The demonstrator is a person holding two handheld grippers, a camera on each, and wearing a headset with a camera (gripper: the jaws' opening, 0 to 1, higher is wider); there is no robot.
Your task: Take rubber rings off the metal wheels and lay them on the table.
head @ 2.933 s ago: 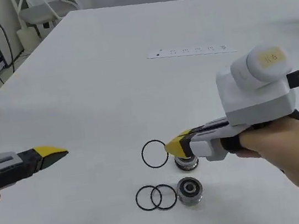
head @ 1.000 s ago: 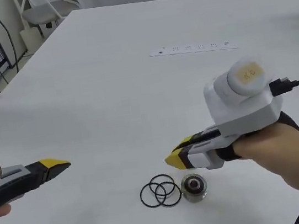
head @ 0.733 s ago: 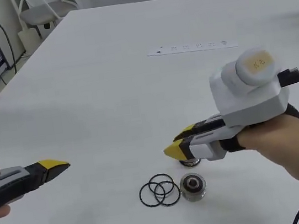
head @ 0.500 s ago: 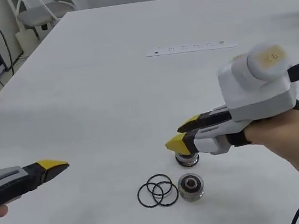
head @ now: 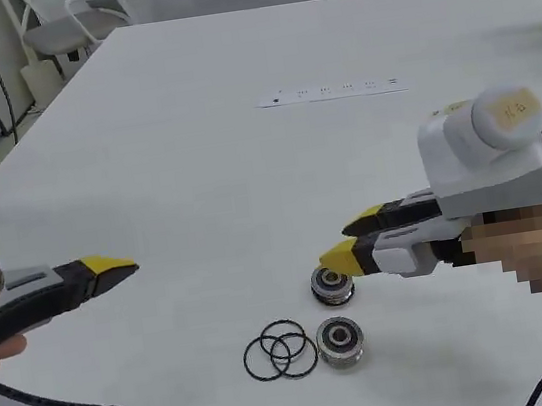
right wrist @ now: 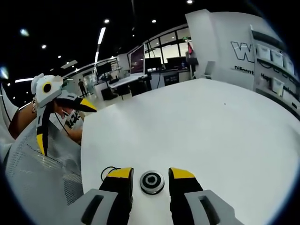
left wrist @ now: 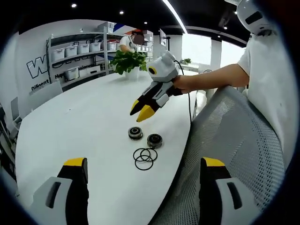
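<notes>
Jaws of the left gripper [head: 176,353] gape empty at lower left; three rubber rings [head: 277,354] lie overlapped on the counter [head: 243,146] beside the near wheel [head: 340,341]; right gripper [head: 337,242], parted, hangs over the far wheel [head: 332,283] and should pinch only rubber, not metal

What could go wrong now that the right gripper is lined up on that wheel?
The far wheel lies loose in front of the open jaws of the right gripper, so it may skid or tip as they close. The near wheel and the rings lie close by; a slip could scatter them.
</notes>
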